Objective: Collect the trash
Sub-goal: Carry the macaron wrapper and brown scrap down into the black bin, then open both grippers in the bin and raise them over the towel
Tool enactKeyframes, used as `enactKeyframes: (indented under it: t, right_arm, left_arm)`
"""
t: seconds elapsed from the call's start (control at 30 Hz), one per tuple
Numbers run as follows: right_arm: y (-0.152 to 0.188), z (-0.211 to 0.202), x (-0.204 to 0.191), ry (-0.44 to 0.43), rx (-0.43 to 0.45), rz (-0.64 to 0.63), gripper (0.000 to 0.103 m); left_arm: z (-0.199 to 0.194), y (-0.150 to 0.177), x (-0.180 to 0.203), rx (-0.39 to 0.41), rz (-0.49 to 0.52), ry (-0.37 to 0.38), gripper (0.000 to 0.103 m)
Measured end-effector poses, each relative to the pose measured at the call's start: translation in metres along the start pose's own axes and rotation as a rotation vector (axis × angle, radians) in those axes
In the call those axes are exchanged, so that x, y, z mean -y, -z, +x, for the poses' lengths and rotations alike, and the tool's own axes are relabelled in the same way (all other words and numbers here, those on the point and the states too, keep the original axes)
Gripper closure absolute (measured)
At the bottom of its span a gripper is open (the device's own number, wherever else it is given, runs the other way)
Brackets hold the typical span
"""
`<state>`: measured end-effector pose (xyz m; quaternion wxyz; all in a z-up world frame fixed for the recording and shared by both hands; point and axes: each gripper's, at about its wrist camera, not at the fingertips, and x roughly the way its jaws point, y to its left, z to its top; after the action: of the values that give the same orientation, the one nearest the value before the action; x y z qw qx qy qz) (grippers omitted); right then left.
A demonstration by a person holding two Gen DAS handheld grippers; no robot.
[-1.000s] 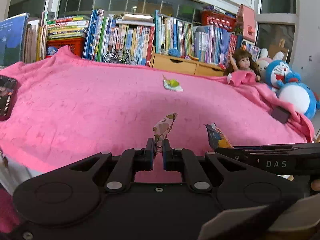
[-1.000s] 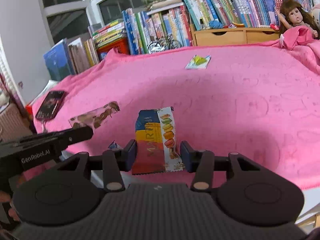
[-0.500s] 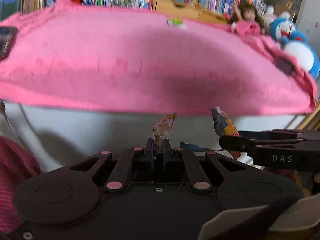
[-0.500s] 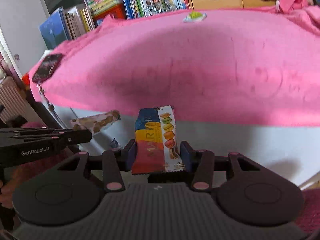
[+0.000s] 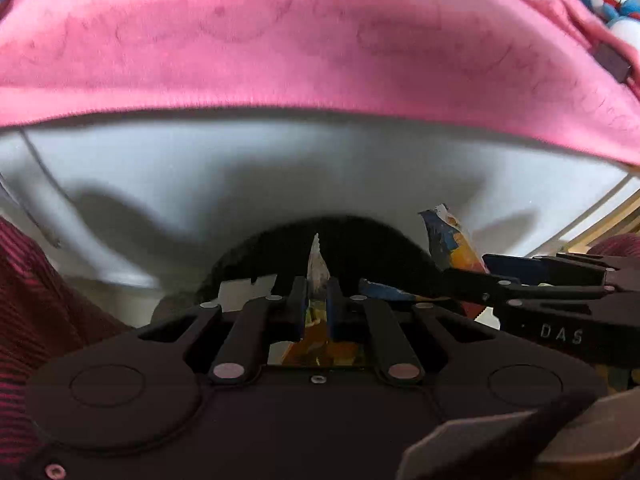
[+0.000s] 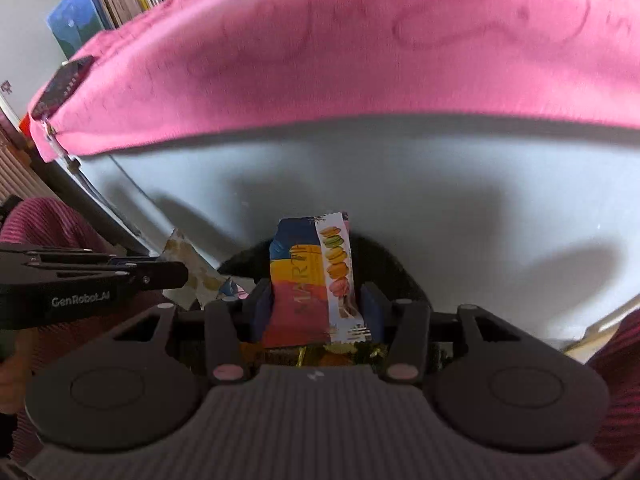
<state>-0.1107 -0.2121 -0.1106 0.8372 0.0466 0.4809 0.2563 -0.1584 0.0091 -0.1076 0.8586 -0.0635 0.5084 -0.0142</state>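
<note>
Two surfaces — pink blanket [image 6: 360, 48] above white bedside panel [image 6: 400, 184].

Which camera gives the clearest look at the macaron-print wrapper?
The right wrist view: the macaron wrapper faces the lens, clamped in the right gripper. The left wrist view shows it only edge-on at right.

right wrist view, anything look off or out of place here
Nothing looks damaged or spilled. The right tool is shut on the macaron wrapper, held upright below the pink blanket. The only untidy bit: a dark phone-like object sits at the blanket's edge.
</note>
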Motion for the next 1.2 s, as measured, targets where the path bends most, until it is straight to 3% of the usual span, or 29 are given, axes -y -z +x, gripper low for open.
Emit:
enactKeyframes:
  t: [0.67,0.83,0.9,1.03,1.2]
  right_arm:
    - [0.004,0.019,0.002,0.008,-0.067,0.014,0.046]
    - [0.003,0.02,0.003,0.005,-0.071,0.013,0.039]
    - [0.003,0.019,0.003,0.003,-0.071,0.013,0.037]
    - [0.003,0.018,0.003,0.0,-0.07,0.007,0.034]
    - [0.0,0.014,0.003,0.002,-0.054,0.005,0.031]
  left_arm:
    - [0.036,0.006,0.007,-0.078,0.015,-0.025,0.092]
    - [0.034,0.007,0.006,-0.074,0.02,-0.023,0.09]
    - [0.032,0.007,0.007,-0.069,0.02,-0.024,0.085]
    - [0.029,0.006,0.008,-0.052,0.028,-0.03,0.065]
    - [0.021,0.002,0.01,-0.027,0.039,-0.041,0.055]
